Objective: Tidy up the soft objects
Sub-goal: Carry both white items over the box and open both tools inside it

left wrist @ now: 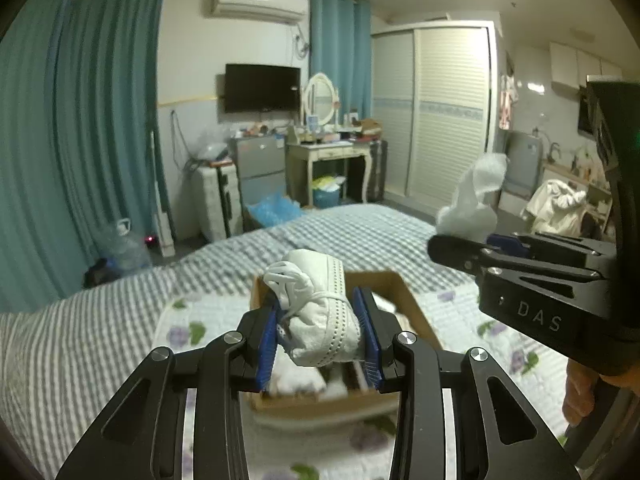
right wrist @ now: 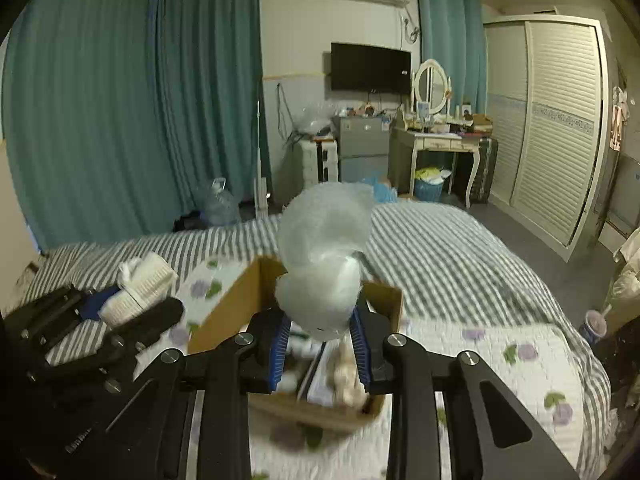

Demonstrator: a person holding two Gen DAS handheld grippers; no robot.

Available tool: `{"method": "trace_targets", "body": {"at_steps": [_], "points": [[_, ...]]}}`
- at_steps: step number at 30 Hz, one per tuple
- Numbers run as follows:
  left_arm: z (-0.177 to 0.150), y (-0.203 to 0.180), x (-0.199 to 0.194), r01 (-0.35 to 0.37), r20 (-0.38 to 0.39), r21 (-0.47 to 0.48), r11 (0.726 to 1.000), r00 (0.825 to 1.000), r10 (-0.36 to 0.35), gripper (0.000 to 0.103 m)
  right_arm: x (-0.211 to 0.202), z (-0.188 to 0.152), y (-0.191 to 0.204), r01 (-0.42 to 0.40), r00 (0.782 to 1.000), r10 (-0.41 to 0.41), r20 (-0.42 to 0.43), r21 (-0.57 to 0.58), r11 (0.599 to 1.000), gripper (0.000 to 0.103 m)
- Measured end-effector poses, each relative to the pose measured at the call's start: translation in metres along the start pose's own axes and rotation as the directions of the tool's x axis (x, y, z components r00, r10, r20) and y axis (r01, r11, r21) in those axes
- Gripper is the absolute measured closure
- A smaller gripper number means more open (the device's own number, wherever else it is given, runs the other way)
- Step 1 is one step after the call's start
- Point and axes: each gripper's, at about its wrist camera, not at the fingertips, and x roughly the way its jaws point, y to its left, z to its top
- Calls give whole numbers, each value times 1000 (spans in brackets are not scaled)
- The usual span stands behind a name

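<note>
Left tool (left wrist: 320,322) around white bundle (left wrist: 320,312)

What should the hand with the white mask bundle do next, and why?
Probably lower it into the cardboard box and let go: the left gripper grips the rolled mask bundle right above the open box, which already holds soft things.

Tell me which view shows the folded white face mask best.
The left wrist view: the face mask sits centered and sharp between the left gripper pads, ear loops visible, above the cardboard box. The right wrist view shows it only from the side, small and slightly blurred.
</note>
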Motion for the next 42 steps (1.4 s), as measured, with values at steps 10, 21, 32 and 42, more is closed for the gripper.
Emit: {"method": "trace_targets", "body": {"at_steps": [10, 21, 32, 42], "points": [[18, 15, 89, 2, -54, -13, 1000, 999, -3, 68, 82, 28, -17, -30, 999, 31, -8, 41, 999, 75], [-19, 13, 154, -29, -198, 35, 999, 980, 36, 68, 177, -12, -32, -34, 984, 45, -171, 66, 997, 75], [-15, 14, 149, -54, -193, 25, 998, 979, 58, 62, 181, -20, -48, -13, 983, 33, -181, 113, 993, 50], [25, 15, 74, -96, -74, 11, 995, 993, 97, 24, 103, 15, -49, 24, 993, -6, -115, 155, 988, 44]]}}
